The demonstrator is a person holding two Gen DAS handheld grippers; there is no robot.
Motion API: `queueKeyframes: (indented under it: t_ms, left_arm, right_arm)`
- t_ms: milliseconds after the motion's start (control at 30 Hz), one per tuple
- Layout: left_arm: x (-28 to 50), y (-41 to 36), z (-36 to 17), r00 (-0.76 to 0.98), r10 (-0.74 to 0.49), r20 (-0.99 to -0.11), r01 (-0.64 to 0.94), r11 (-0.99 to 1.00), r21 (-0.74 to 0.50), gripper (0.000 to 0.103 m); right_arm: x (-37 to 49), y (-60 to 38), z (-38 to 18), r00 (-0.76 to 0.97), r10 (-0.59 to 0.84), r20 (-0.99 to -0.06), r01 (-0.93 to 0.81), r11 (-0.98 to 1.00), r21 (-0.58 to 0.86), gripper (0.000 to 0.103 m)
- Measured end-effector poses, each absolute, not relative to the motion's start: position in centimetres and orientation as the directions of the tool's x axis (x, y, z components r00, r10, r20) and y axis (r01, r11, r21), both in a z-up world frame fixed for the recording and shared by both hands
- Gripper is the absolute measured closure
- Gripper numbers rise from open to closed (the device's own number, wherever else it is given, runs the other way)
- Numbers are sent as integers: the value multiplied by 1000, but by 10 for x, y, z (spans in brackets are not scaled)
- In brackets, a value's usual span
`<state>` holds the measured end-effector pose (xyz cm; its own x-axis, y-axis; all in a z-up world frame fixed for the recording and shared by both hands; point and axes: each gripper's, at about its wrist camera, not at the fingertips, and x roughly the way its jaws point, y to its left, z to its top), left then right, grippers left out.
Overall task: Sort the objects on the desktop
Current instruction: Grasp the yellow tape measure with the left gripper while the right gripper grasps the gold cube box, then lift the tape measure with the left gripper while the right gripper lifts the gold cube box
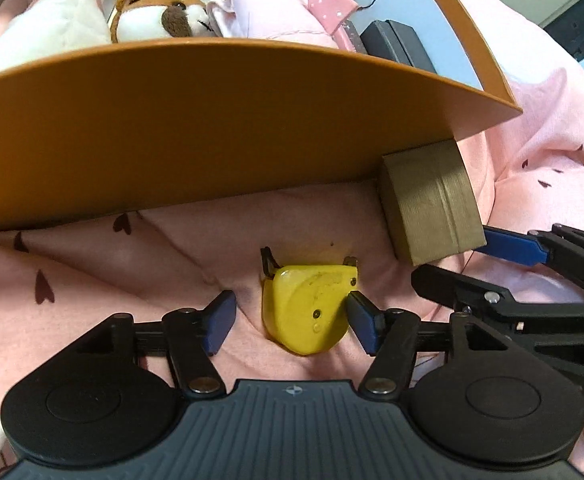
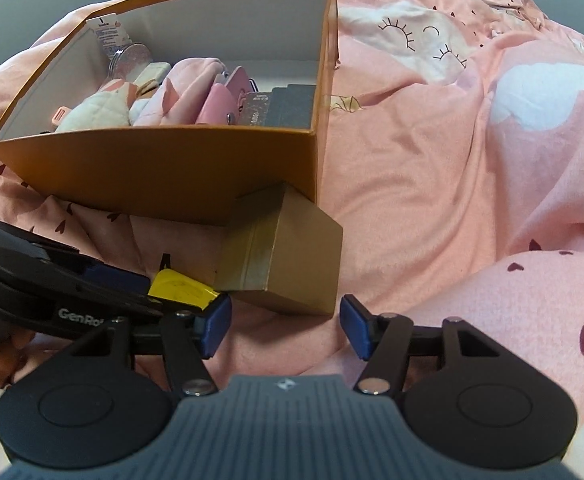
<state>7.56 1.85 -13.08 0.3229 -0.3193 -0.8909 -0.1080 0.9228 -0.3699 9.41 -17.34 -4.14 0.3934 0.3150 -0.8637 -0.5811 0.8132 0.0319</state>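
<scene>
Beside the orange box (image 1: 211, 120), left gripper (image 1: 289, 312) spread around yellow tape measure (image 1: 308, 308), perhaps touching; right gripper (image 2: 283, 328) wide

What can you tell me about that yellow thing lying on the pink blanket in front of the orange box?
The yellow thing looks like a small hard-plastic case, rounded at its near end and flatter at the far end, its face scuffed and set with small screws. Dark metal tabs stick out at both far corners. It lies flat on the pink blanket, apart from the orange box and the brown box. It sits between the open left gripper's blue pads; one pad seems to touch its edge.
</scene>
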Motion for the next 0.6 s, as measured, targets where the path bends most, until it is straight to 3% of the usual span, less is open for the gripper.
queueKeyframes:
  t_ms: [133, 200, 267, 600]
  left_arm:
    - [74, 17, -130, 333, -346, -877, -78, 917, -391, 46]
    - [72, 17, -128, 343, -349, -872, -69, 916, -394, 48]
    - [68, 20, -124, 362, -354, -862, -69, 912, -404, 61]
    - [55, 20, -111, 376, -388, -841, 13, 910, -414, 71]
  right_arm:
    - [93, -173, -37, 398, 314, -862, -593, 805, 19, 40]
    - [93, -174, -35, 397, 325, -858, -596, 803, 28, 38]
    - [94, -178, -31, 396, 338, -854, -592, 805, 44, 37]
    - [100, -180, -20, 400, 410, -820, -588, 801, 113, 37]
